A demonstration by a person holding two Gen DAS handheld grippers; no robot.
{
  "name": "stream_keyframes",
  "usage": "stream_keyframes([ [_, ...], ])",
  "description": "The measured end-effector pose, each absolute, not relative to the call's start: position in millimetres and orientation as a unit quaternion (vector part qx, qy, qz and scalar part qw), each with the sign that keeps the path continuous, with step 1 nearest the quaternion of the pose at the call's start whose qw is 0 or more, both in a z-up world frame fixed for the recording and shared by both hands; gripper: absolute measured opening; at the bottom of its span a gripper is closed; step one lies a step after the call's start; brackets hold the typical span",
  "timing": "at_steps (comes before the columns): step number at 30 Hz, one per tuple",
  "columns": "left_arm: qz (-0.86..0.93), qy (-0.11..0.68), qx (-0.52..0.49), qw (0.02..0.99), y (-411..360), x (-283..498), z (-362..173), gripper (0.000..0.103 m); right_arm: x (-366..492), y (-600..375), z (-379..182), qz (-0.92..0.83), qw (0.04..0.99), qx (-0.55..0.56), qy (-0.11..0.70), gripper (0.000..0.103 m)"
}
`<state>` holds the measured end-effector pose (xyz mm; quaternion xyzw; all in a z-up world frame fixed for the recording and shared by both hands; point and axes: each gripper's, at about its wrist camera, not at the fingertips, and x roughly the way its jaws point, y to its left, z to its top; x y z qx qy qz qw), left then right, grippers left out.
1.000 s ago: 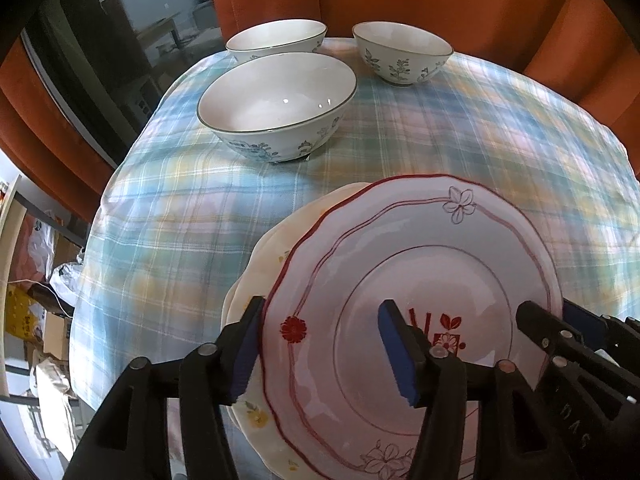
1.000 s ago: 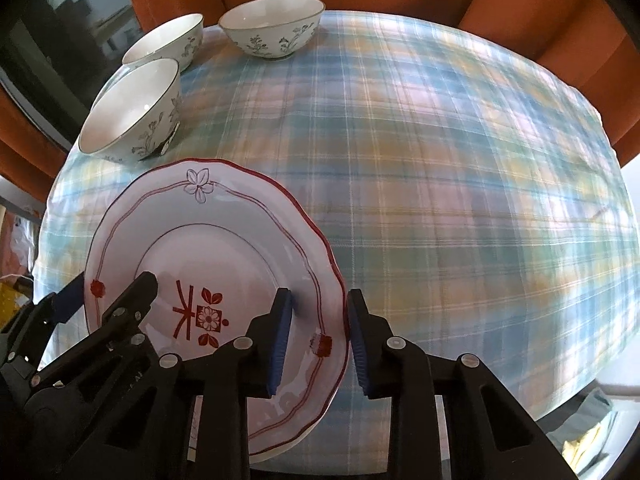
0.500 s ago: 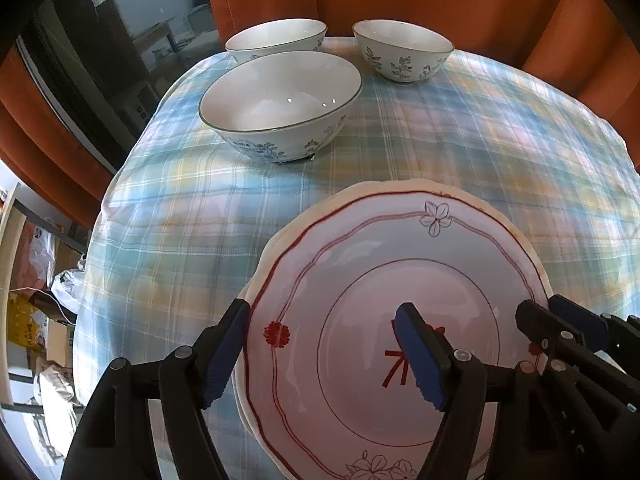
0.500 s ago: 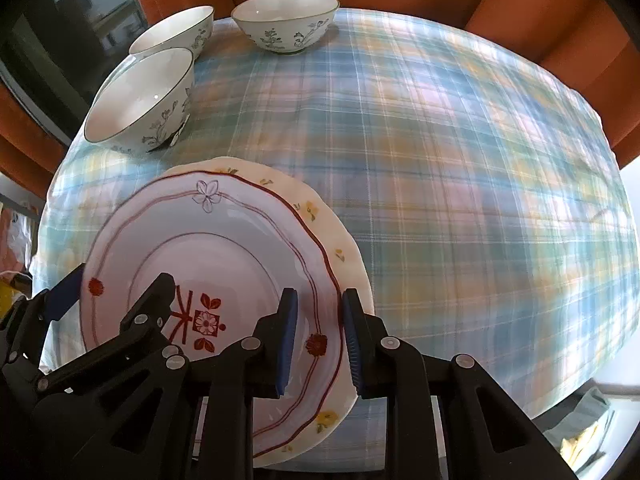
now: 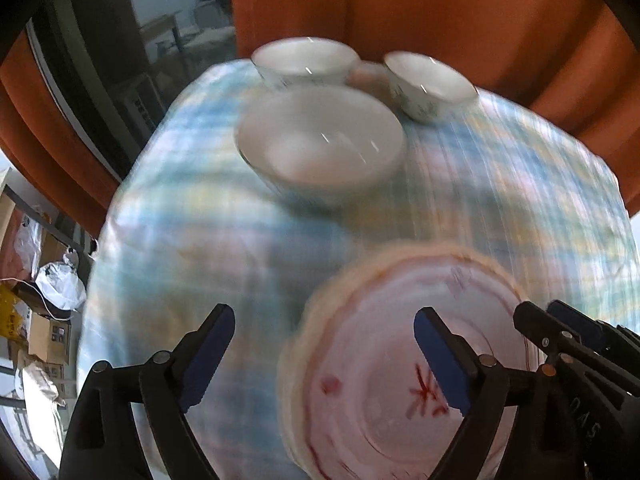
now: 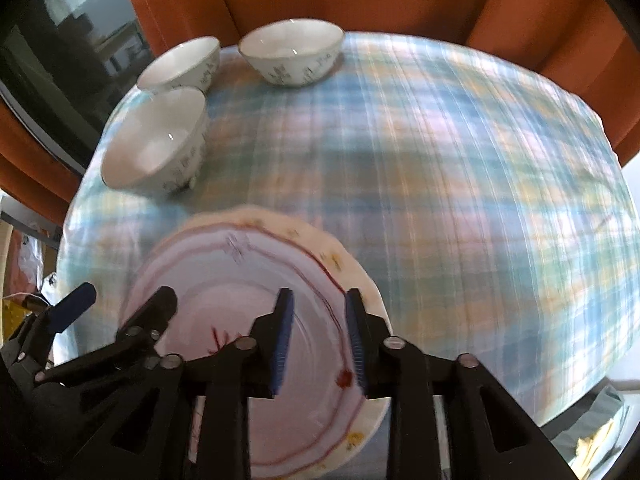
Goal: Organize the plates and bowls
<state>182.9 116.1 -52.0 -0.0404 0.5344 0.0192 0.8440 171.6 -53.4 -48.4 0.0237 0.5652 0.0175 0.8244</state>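
- A white plate (image 6: pixel 256 280) is rimmed and marked in red.
- A cream plate (image 6: pixel 352 276) beneath is dotted with yellow.
- The tablecloth (image 6: pixel 440 160) is checked in blue, yellow and pink.

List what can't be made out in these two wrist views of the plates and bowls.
- Red-rimmed plate, left wrist view: motif smeared by motion blur; near edge cut off by the frame.
- Yellow-flowered plate beneath: only a rim crescent shows; the top plate hides the rest.
- Nearest bowl, left wrist view: outside pattern blurred away.
- Right gripper: whether its pads touch the plate rim is unclear; blurred.
- Left gripper: open, holding nothing.
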Motion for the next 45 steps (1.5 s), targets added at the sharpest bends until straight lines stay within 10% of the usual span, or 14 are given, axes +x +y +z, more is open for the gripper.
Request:
stream_keyframes([
  [4,0.032,0.514,-0.044,0.856,136.2,204.9,-39.7,0.094,192.5,-43.1,-34.0,0.027,0.839,0.033,0.542,0.056],
  [18,0.062,0.501,-0.056,0.861,175.3,282.5,-51.3,0.086,284.4,8.3,-34.5,0.046,0.861,0.026,0.506,0.057],
  [23,0.056,0.513,-0.049,0.855,175.6,298.1,-67.5,0.064,305.6,15.3,-52.7,0.036,0.856,0.034,0.514,0.057],
  [28,0.029,0.518,-0.037,0.854,165.3,302.3,-76.1,0.044,312.4,22.5,-58.7,0.049,0.856,0.037,0.513,0.048],
  [33,0.021,0.519,-0.029,0.854,159.7,302.4,-77.2,0.032,316.3,29.7,-67.4,0.067,0.845,0.041,0.529,0.016],
  [45,0.009,0.522,-0.018,0.853,137.0,289.1,-66.7,0.030,299.2,21.0,-58.2,0.053,0.847,0.031,0.527,0.015],
])
